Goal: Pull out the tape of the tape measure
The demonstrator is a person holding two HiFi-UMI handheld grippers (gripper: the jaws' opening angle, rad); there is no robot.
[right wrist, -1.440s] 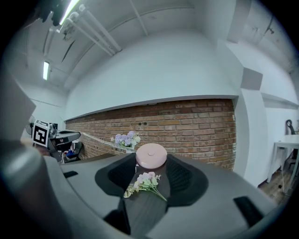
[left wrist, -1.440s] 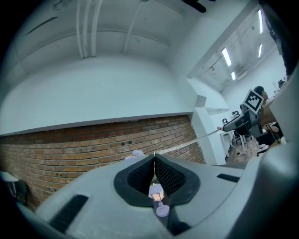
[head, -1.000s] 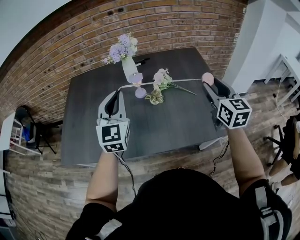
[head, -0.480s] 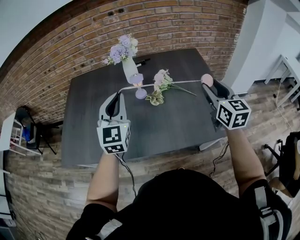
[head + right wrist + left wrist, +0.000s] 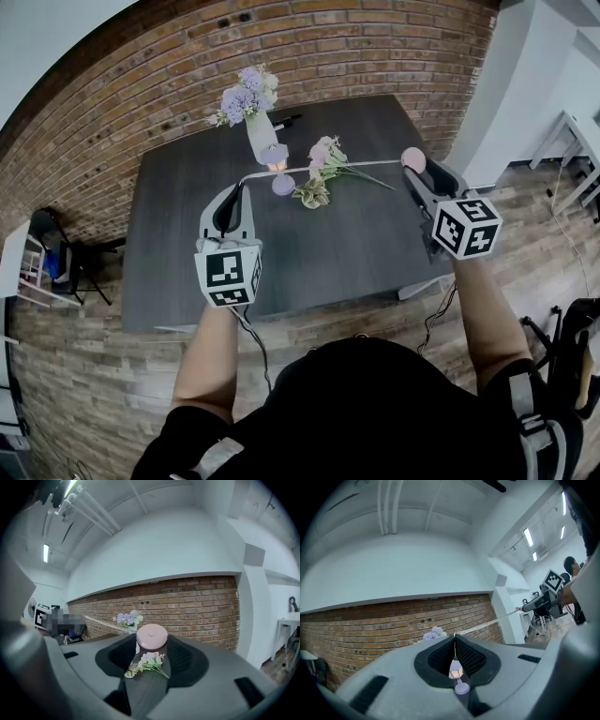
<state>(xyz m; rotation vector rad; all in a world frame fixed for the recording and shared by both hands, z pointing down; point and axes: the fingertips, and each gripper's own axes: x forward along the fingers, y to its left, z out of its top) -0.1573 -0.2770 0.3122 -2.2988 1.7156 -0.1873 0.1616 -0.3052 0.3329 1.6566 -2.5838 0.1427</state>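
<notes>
Pink tape-measure case (image 5: 413, 159) sat clamped across rim between jaws of right gripper (image 5: 413, 171), well right of vase (image 5: 262, 137). Tape (image 5: 375, 163) ran taut leftward, passing just in front of vase, tip pinched in left gripper (image 5: 243, 180), jaws all but together on it. Judged: case light, smooth, round, apt to slip, wants firm centred squeeze. Tape thin, springy, kinks if bent, best held at end hook. Loose flowers (image 5: 323, 171) lay under tape, right of vase.
</notes>
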